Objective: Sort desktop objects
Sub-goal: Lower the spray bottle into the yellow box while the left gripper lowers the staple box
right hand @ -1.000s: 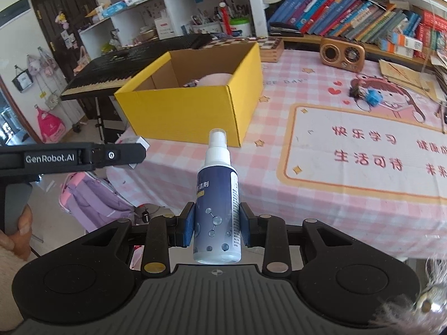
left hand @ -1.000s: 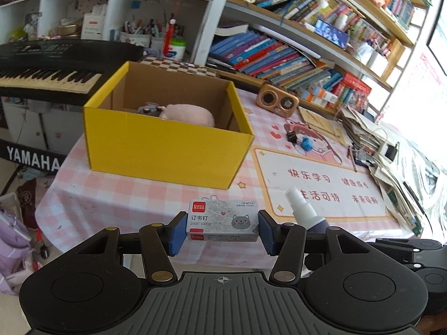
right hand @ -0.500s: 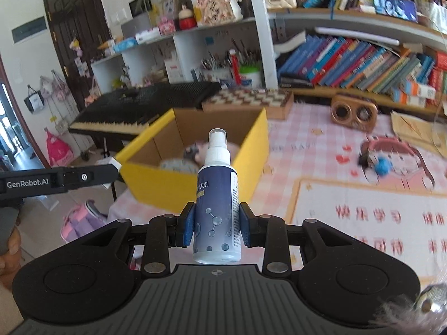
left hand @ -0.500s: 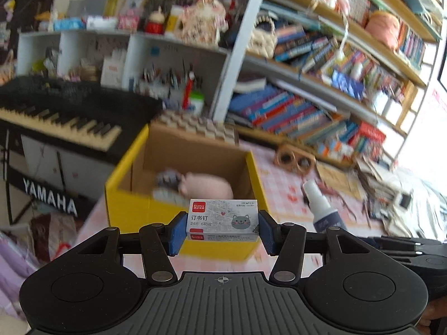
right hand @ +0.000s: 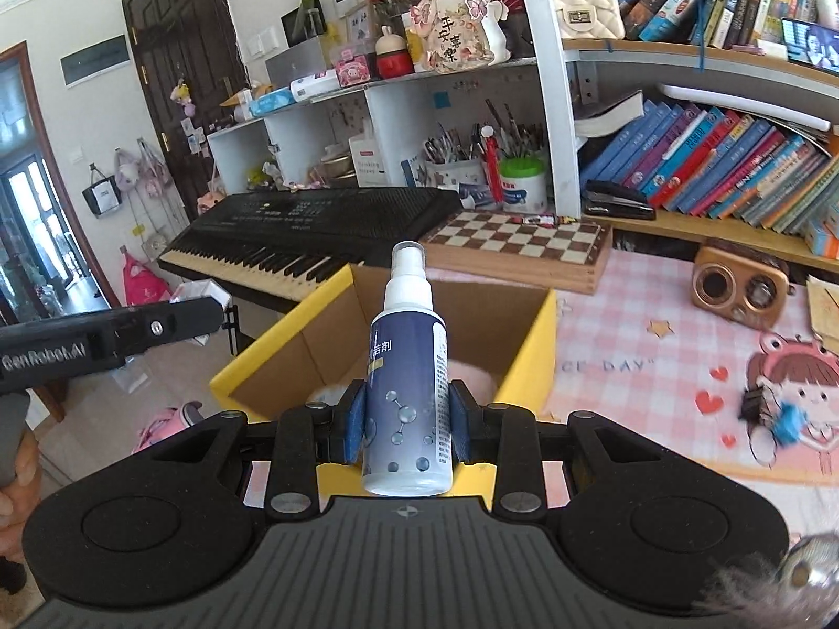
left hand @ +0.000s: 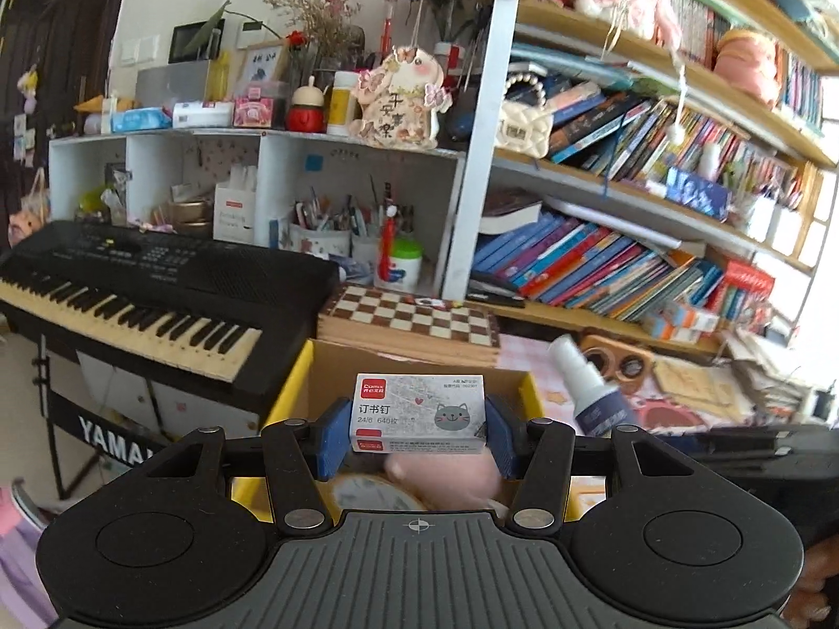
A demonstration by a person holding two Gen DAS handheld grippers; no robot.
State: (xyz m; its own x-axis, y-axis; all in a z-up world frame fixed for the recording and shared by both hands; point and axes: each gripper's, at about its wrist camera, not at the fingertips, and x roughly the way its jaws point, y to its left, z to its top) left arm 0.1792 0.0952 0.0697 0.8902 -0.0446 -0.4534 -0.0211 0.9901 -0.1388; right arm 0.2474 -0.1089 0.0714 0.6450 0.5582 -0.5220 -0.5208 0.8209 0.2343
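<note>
1. Staples box (left hand: 418, 413), a small grey cardboard carton with a red corner label and a cartoon cat face, sits clamped end to end between the blue pads of the left claw (left hand: 417, 435), held above the open yellow box (left hand: 293, 382).
2. Spray bottle (right hand: 407, 388), a dark blue plastic cylinder with a white pump nozzle and a molecule print, stands upright in the narrow grip of the right claw (right hand: 406, 427), over the near rim of the same yellow box (right hand: 529, 367).
3. Inside that corrugated carton, yellow outside and bare brown within, much is hidden: in the left wrist view the claw and staples box cover most of its floor, leaving only part of a soft pink item (left hand: 445, 477) and the blurred edge of a round pale object (left hand: 367, 492) that cannot be identified.
4. In the right wrist view the bottle blocks the middle of the box; the pink item (right hand: 472, 375) shows only as a fuzzy curve behind it.
5. Beyond the box, a folded wooden chessboard (right hand: 519, 246) lies on the pink checked cloth of the desk (right hand: 645, 361), near a rounded wooden radio (right hand: 739, 293).
6. A black electronic keyboard (left hand: 147, 288) is cut off at the left edge.
7. At the left of the right wrist view, a person's hand (right hand: 18, 477) is cropped by the frame.
</note>
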